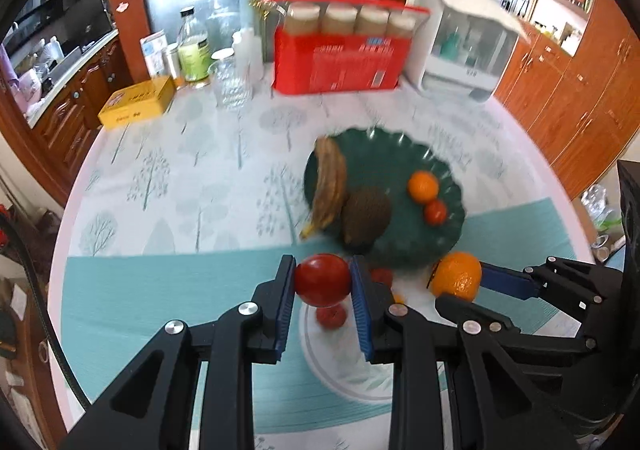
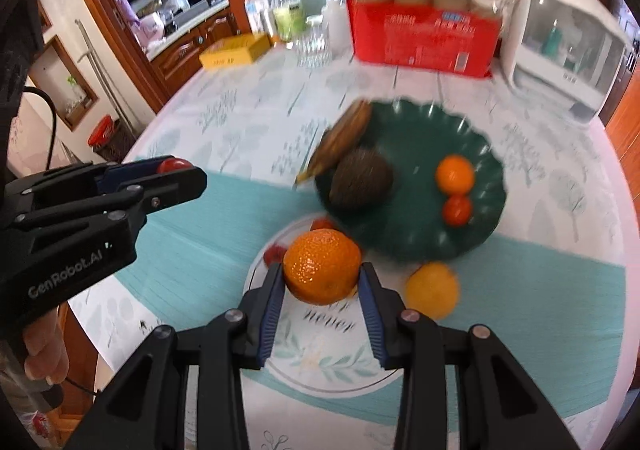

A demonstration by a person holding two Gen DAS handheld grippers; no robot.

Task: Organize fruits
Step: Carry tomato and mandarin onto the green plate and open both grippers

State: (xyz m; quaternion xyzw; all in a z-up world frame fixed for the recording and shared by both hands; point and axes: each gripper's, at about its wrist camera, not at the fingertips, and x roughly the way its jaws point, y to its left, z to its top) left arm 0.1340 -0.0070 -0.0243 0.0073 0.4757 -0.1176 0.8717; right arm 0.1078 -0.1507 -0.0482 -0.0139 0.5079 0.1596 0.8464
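Note:
My left gripper [image 1: 323, 282] is shut on a red tomato [image 1: 322, 280] and holds it above a white plate [image 1: 344, 378]. My right gripper [image 2: 322, 274] is shut on a large orange [image 2: 322, 267] above the same white plate [image 2: 320, 362]. A dark green scalloped plate [image 1: 400, 242] beyond holds a brown banana [image 1: 330, 186], a dark avocado [image 1: 366, 216], a small orange [image 1: 423, 187] and a small red tomato [image 1: 435, 212]. Small tomatoes [image 1: 331, 316] lie on the white plate. Another orange [image 2: 432, 290] lies beside the white plate.
The round table has a tree-print cloth and a teal mat [image 1: 160, 310]. At the back stand a red box of jars [image 1: 340, 54], a white cabinet [image 1: 464, 46], glass jars [image 1: 230, 82], a bottle [image 1: 194, 50] and a yellow box [image 1: 138, 106]. Wooden cupboards [image 1: 572, 98] stand right.

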